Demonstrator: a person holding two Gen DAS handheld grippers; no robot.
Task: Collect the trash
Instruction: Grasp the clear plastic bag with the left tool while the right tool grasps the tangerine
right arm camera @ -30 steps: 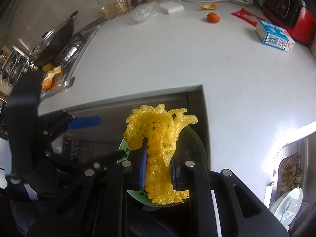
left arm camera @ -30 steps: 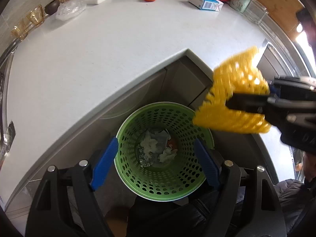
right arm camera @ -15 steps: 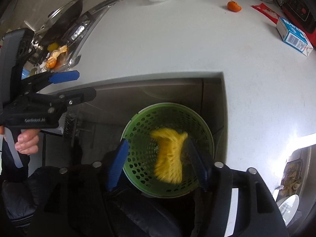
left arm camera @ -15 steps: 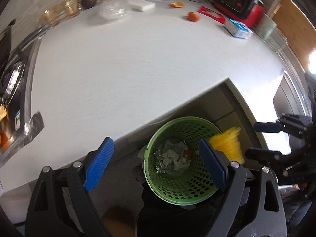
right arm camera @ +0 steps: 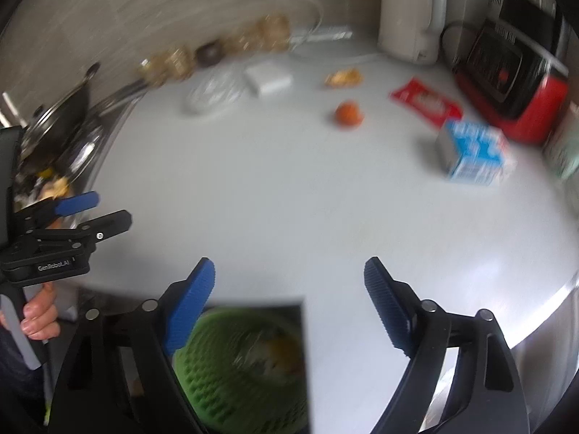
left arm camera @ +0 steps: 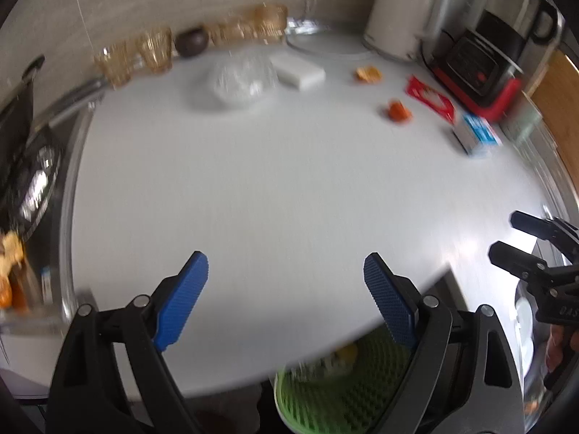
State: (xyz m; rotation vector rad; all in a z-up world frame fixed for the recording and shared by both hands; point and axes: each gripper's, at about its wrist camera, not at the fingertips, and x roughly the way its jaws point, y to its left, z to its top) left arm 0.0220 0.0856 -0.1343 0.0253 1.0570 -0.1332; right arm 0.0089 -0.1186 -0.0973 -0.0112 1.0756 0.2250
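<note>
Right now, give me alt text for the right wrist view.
The open right gripper hangs empty over a white counter, a green basket of trash below its edge. Farther back lie a blue carton, a red wrapper and an orange; the left gripper shows at left.

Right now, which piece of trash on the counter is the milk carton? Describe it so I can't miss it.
Start at the red and black appliance at the counter's far right. Just in front of it lies the carton, on its side. It is the only blue and white box; its neighbour, the red wrapper, is flat.

the left claw (right arm camera: 92,213) body reads "genrobot.ai" in white.
</note>
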